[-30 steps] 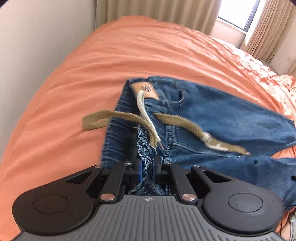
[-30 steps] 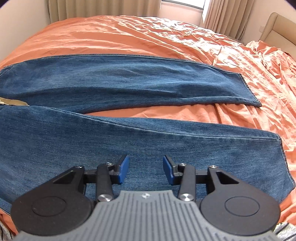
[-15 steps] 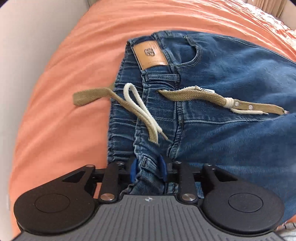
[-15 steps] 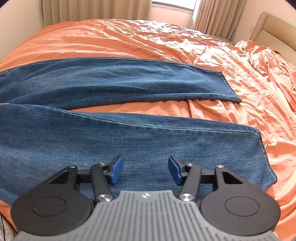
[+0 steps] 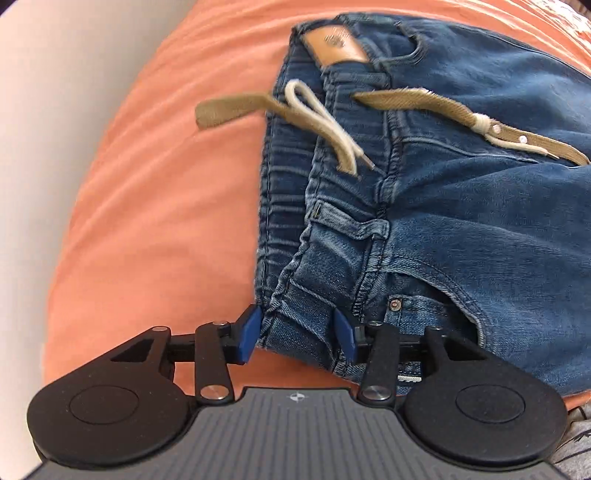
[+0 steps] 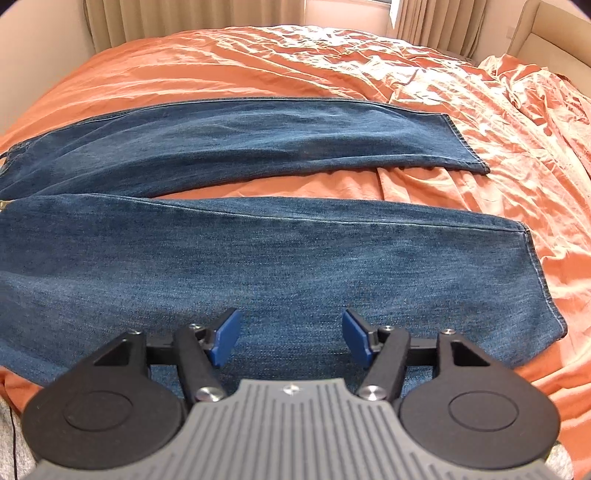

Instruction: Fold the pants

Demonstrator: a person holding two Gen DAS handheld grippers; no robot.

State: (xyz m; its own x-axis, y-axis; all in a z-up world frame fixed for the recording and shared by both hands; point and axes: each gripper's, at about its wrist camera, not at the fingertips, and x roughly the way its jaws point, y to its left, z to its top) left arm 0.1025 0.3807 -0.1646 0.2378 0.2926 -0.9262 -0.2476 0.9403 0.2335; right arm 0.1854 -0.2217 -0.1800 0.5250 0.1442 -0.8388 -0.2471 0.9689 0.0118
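Blue jeans (image 5: 461,206) lie spread on an orange bed. In the left wrist view I see the elastic waistband (image 5: 291,206), a tan leather patch (image 5: 334,44), an olive belt (image 5: 461,114) and a cream cord (image 5: 325,118). My left gripper (image 5: 297,334) is open, its blue pads either side of the waistband's near corner without pinching it. In the right wrist view both legs run left to right, the near leg (image 6: 258,266) and the far leg (image 6: 240,140), hems at the right. My right gripper (image 6: 291,339) is open and empty just above the near leg.
The orange bedsheet (image 6: 461,85) is wrinkled toward the far right. A pale wall (image 5: 55,110) borders the bed on the left. Beige curtains (image 6: 184,18) and a window hang behind the bed. A beige headboard (image 6: 546,33) stands at the far right.
My left gripper has opened and let go of the waistband, which now lies on the bed. My right gripper has opened slightly wider and shifted a little toward the hems.
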